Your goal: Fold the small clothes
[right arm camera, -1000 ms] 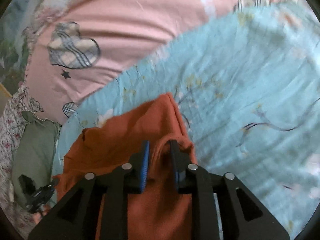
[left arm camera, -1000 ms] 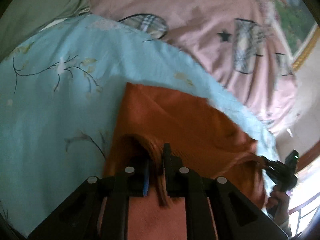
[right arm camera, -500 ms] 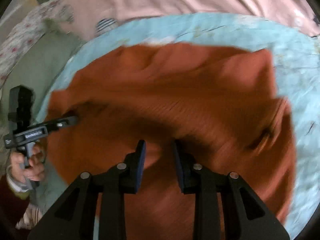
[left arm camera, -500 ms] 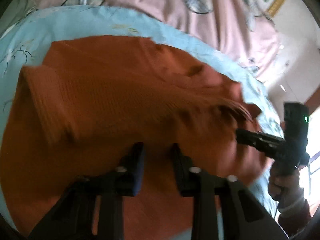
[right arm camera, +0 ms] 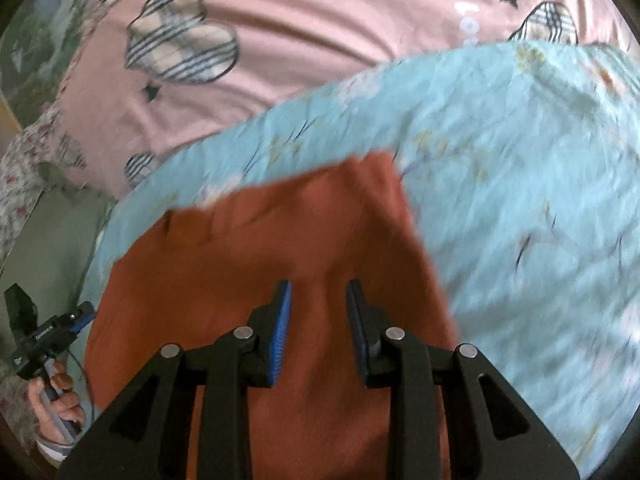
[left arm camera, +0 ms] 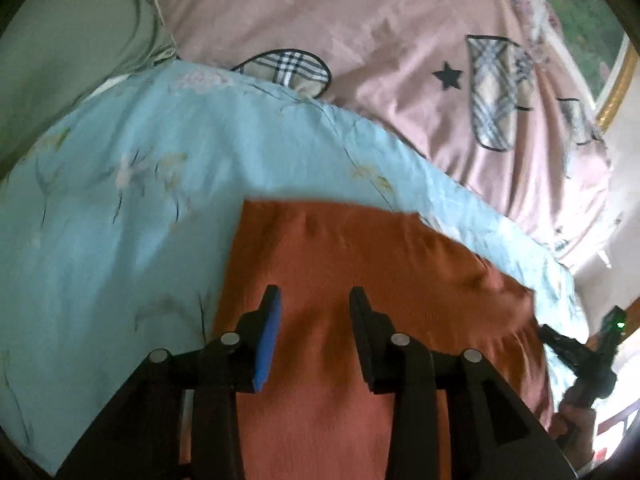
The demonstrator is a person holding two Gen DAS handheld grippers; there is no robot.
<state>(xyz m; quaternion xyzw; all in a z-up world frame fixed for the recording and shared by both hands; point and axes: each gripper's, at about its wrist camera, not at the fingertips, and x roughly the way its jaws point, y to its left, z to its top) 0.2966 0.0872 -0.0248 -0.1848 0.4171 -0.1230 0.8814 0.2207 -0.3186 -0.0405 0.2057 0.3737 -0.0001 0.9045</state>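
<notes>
garment point(left arm camera: 360, 272) dropped flat | left gripper point(left arm camera: 314, 300) just opened above it

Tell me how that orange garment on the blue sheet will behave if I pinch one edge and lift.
The orange garment lies flat with soft wrinkles on the blue sheet, so it's probably floppy and will drape, not hold shape. Its ribbed knit looks grippy rather than slippery. It seems thin, so likely light.
</notes>
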